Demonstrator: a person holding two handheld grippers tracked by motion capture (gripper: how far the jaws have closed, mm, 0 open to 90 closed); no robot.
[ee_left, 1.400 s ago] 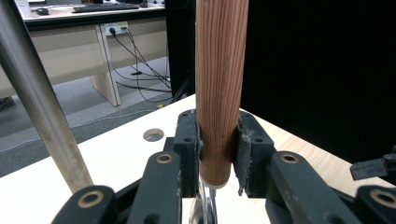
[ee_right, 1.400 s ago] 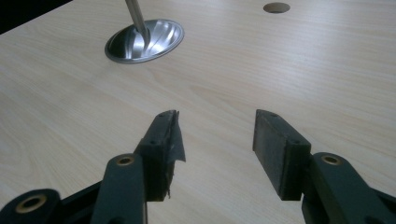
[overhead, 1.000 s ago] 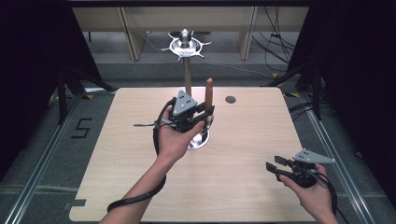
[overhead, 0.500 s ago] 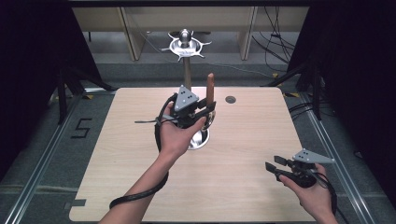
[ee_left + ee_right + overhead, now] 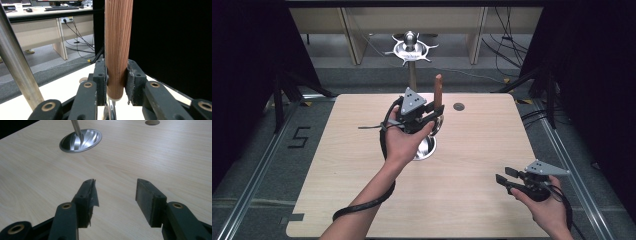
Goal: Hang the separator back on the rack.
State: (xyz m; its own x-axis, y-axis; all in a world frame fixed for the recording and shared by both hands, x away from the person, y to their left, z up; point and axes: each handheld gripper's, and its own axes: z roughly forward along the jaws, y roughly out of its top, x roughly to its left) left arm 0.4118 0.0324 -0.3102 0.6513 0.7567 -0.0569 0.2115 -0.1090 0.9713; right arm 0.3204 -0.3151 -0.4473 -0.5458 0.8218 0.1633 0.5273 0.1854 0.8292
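A reddish-brown wooden rod point(image 5: 438, 90) stands upright above the middle of the table, and my left gripper point(image 5: 435, 115) is shut on its lower end. In the left gripper view the rod point(image 5: 117, 50) is pinched between both pads point(image 5: 101, 80), its bottom end just above a thin metal part point(image 5: 111, 110). My right gripper point(image 5: 503, 175) hovers low over the table's front right corner; in its own view the right gripper point(image 5: 115, 192) is open with only bare tabletop between the jaws.
A metal stand with a round dished base point(image 5: 426, 148) and a slim pole point(image 5: 17, 72) rises mid-table beside the rod; the base point(image 5: 81, 140) lies ahead of the right gripper. A small round hole point(image 5: 458, 106) marks the wooden table point(image 5: 477, 150). Dark curtains flank both sides.
The left hand has lifted the rod slightly higher and a touch farther from me. The right hand has stayed where it was.
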